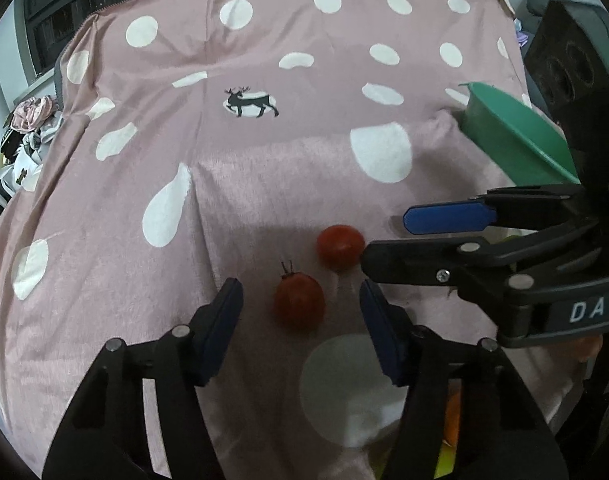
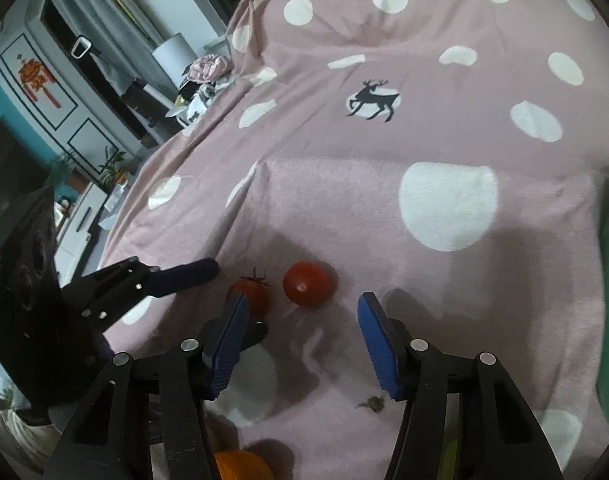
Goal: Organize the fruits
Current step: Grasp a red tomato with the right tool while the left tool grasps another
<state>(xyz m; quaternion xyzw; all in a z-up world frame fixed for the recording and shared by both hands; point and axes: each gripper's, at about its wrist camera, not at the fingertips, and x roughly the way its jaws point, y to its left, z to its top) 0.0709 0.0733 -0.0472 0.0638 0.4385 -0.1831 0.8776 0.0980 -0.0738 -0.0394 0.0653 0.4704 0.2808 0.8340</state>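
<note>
Two tomatoes, a stemmed tomato (image 1: 299, 305) and a round tomato (image 1: 340, 246), are seen on the spotted cloth (image 1: 264, 160). Left gripper (image 1: 300, 304) and right gripper (image 2: 302, 320) are held wide open, jaws empty.

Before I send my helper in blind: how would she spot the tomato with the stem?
On the pink polka-dot cloth, find the two red tomatoes side by side. Hers is the stemmed tomato, between the open left tongs; the other tomato has no stem.
</note>
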